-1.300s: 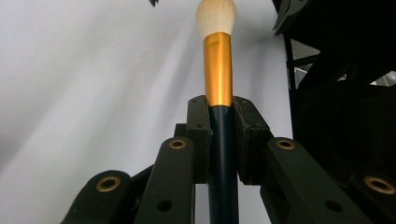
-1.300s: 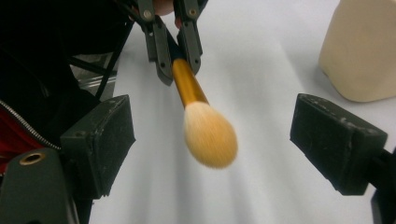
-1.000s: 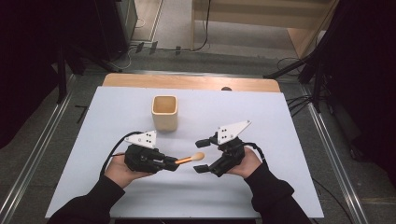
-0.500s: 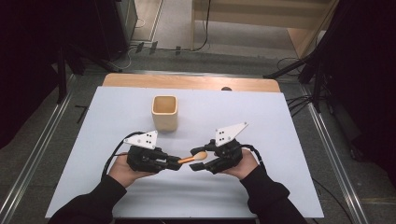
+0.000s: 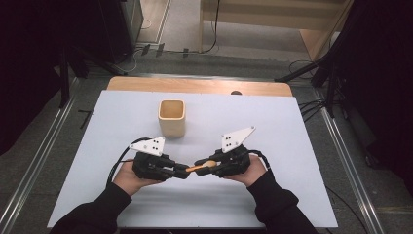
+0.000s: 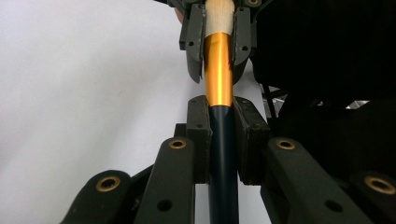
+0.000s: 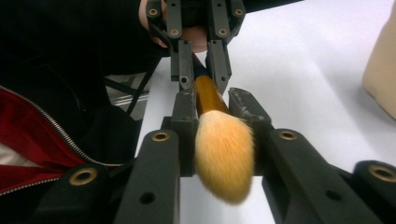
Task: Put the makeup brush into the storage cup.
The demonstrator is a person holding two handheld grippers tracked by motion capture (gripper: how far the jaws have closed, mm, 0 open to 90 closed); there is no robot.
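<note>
A makeup brush (image 5: 201, 166) with a dark handle, gold ferrule (image 6: 218, 65) and tan bristles (image 7: 223, 158) hangs level just above the table, held between both grippers. My left gripper (image 5: 182, 170) is shut on the dark handle (image 6: 222, 140). My right gripper (image 5: 205, 163) faces it from the right. Its jaws have just been closing, with the bristle head between them, and its pads (image 7: 184, 121) now press on the bristles just past the ferrule. In the right gripper view the left gripper (image 7: 201, 51) grips the handle farther off.
A tan square cup (image 5: 172, 118) stands upright behind the grippers, left of centre, on the white table sheet (image 5: 282, 126). A wooden table edge (image 5: 195, 85) runs along the back. Cables and stands lie on the floor at the right.
My right gripper slid left up to the brush head, and its jaws went from wide open to shut on the bristles. The left gripper kept its grip and place.
</note>
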